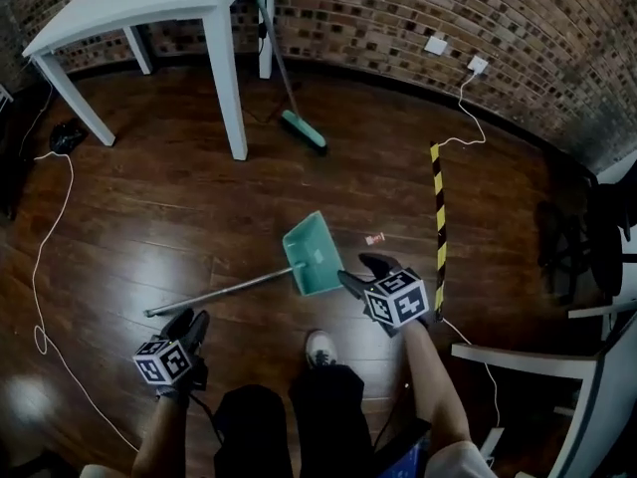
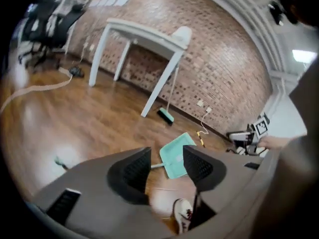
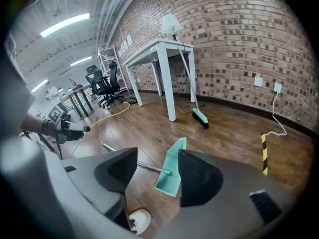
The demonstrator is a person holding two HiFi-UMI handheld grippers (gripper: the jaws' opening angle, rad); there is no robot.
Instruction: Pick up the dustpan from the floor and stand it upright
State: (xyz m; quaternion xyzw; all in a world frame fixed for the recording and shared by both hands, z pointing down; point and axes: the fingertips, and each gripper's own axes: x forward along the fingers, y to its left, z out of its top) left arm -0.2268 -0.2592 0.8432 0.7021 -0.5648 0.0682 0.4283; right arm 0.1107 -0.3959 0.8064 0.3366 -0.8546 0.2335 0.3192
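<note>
Dustpan (image 1: 313, 255) flat on the floor (image 1: 149, 217), long handle (image 1: 219, 294) stretched leftward, untouched; approach step in hand, with left gripper (image 1: 187, 325) and right gripper (image 1: 366, 274) both empty, jaws apart; next, probably lowering onto the handle and clamping.

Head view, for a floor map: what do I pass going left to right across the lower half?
From the left: white cable → left gripper → dustpan's green pan → yellow-black tape.
</note>
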